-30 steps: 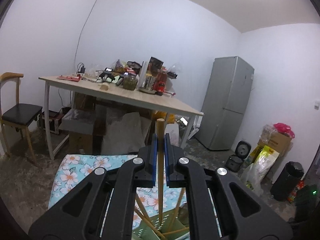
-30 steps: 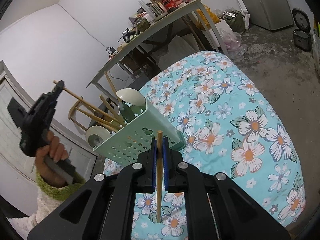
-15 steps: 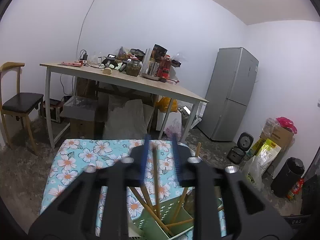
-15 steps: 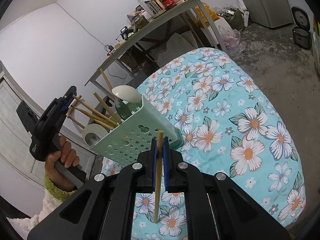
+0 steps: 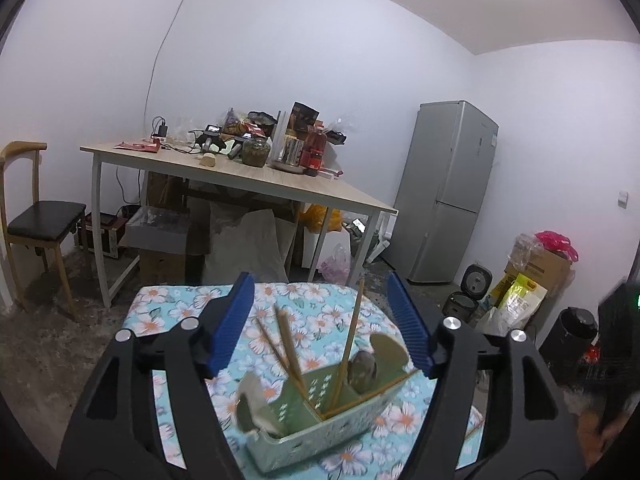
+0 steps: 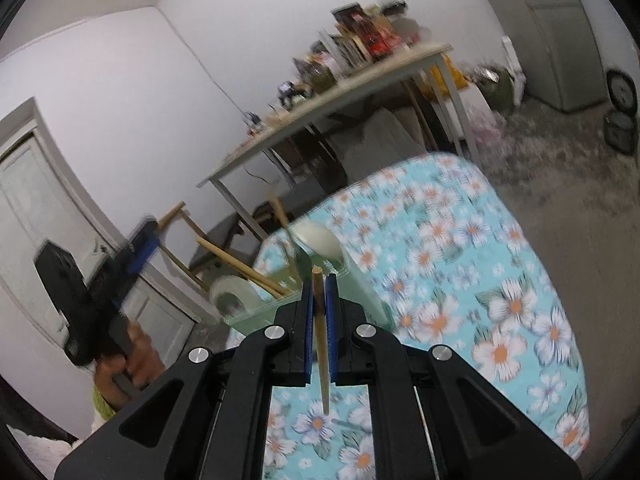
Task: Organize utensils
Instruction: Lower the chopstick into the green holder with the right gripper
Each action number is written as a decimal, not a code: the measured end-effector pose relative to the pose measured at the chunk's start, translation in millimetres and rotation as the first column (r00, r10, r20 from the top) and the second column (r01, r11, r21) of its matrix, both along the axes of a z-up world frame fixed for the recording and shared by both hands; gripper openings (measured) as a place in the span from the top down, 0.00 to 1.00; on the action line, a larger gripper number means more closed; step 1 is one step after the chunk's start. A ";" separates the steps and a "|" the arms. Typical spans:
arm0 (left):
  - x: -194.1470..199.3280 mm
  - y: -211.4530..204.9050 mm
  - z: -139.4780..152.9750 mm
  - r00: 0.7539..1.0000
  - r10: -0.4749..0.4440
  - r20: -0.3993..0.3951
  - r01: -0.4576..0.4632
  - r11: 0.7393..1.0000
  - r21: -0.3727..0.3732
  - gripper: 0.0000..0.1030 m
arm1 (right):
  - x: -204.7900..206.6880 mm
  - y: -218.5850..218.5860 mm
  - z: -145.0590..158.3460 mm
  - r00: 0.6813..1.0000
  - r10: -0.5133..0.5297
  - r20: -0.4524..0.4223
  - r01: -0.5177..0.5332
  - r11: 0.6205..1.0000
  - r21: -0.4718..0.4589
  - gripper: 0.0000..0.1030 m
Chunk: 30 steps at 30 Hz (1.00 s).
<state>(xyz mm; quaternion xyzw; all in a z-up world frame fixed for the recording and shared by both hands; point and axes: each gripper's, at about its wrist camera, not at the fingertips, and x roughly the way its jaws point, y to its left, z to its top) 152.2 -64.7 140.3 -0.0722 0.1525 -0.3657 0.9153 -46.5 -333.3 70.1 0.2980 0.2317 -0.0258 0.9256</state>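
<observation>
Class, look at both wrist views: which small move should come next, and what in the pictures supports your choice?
Probably carry the right gripper and its clamped chopstick over the green caddy and lower it in. The left gripper, whose jaws have just been opening, holds nothing; other chopsticks already stand there.

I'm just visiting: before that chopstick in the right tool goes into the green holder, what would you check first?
1. Right gripper shut on its chopstick: ok.
2. Left gripper has just been opening, nothing gripped: ok.
3. Green holder upright on the floral cloth: ok.
4. Room in the chopstick compartment: ok.
5. Left gripper clear of the drop path: cannot tell.
</observation>
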 end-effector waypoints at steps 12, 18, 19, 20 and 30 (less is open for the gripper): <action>-16.5 51.9 -48.8 0.993 0.056 -0.100 -0.039 0.986 0.160 0.29 | 32.1 25.0 85.0 0.984 0.057 0.167 -0.031 0.988 -0.152 0.94; -20.8 69.0 -81.9 0.981 0.080 -0.175 -0.043 0.977 0.209 0.29 | 72.7 35.3 97.4 0.986 0.030 0.166 0.010 0.971 -0.238 0.94; -21.2 71.2 -86.2 0.980 0.084 -0.182 -0.044 0.975 0.217 0.29 | 79.2 37.3 96.9 0.986 0.032 0.164 0.008 0.970 -0.242 0.94; -22.2 71.6 -88.4 0.979 0.087 -0.185 -0.045 0.974 0.221 0.29 | 87.5 38.8 96.3 0.986 0.035 0.160 0.005 0.969 -0.246 0.94; -20.3 75.4 -100.5 0.973 0.104 -0.206 -0.053 0.970 0.236 0.29 | 135.4 56.9 97.7 0.989 0.052 0.140 -0.005 0.948 -0.319 0.94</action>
